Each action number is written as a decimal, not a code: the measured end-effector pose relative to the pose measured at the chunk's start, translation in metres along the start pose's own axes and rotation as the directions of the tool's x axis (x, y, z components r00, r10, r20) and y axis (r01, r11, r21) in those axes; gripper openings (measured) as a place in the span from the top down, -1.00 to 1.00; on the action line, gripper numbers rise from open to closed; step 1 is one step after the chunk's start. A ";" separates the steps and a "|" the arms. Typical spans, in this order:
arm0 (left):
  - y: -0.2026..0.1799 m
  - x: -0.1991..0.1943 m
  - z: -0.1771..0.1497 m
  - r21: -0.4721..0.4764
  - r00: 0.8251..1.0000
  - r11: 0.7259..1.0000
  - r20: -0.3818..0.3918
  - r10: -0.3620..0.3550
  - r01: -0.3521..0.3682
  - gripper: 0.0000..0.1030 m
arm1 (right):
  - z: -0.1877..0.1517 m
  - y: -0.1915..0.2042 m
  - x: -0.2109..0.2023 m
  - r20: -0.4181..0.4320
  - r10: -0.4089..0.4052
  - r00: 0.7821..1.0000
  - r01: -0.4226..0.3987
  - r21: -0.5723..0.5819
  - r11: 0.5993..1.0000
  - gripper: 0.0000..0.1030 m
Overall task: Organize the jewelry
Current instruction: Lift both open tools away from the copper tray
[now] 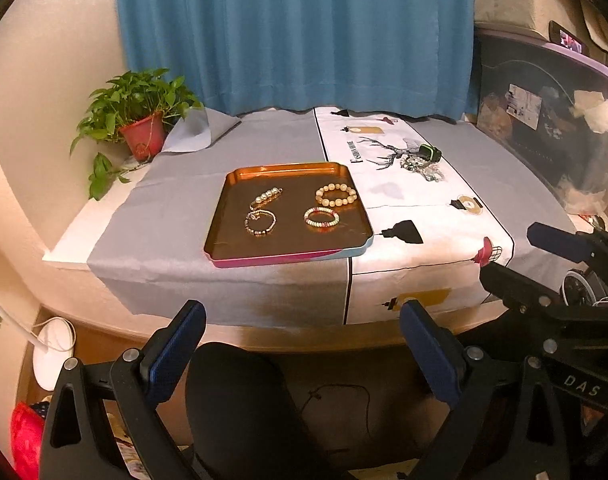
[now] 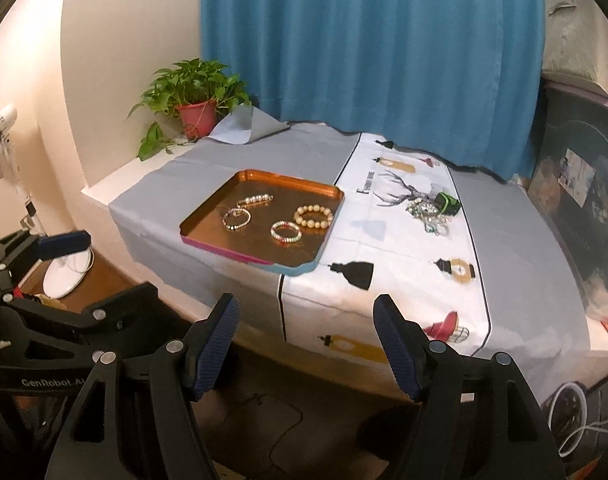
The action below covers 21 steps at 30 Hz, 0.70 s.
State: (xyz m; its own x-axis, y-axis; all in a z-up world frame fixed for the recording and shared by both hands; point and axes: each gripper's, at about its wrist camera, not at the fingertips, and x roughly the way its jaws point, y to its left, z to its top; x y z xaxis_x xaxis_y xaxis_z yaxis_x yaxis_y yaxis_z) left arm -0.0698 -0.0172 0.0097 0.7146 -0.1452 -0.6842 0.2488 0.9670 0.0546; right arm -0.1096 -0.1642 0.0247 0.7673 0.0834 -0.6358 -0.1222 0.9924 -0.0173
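Both grippers — left gripper (image 1: 301, 354) and right gripper (image 2: 306, 346) — hold their fingers apart, empty; approach the jewelry pile (image 2: 430, 216) near the surface's far edge slowly, taking one piece for the tray (image 2: 207, 212).

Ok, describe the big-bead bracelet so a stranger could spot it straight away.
Find the copper tray on the grey cloth, left of the white printed runner. Four bracelets lie in it; take the one in the far right corner, nearest the runner. That big-bead bracelet is a ring of fat, pale cream beads, far chunkier than the three thin ones.
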 end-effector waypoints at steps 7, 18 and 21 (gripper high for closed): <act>-0.005 -0.003 -0.002 0.006 1.000 1.000 0.005 -0.002 0.002 -0.87 | 0.000 -0.008 -0.009 0.021 -0.019 1.000 0.019 0.011 1.000 -0.37; -0.007 0.006 -0.001 0.018 1.000 1.000 -0.020 0.006 -0.005 -0.87 | -0.002 -0.019 0.001 -0.001 -0.026 1.000 0.026 0.033 0.999 -0.37; -0.008 0.014 -0.001 0.022 0.999 1.000 -0.039 0.007 -0.007 -0.87 | -0.002 -0.025 0.009 -0.013 -0.031 0.999 0.031 0.045 0.998 -0.37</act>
State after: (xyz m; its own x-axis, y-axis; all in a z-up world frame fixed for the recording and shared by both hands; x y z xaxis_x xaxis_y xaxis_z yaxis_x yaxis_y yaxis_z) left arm -0.0621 -0.0266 -0.0011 0.6907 -0.1298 -0.7114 0.2581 0.9632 0.0748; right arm -0.1011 -0.1887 0.0174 0.7623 0.0518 -0.6451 -0.0695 0.9976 -0.0021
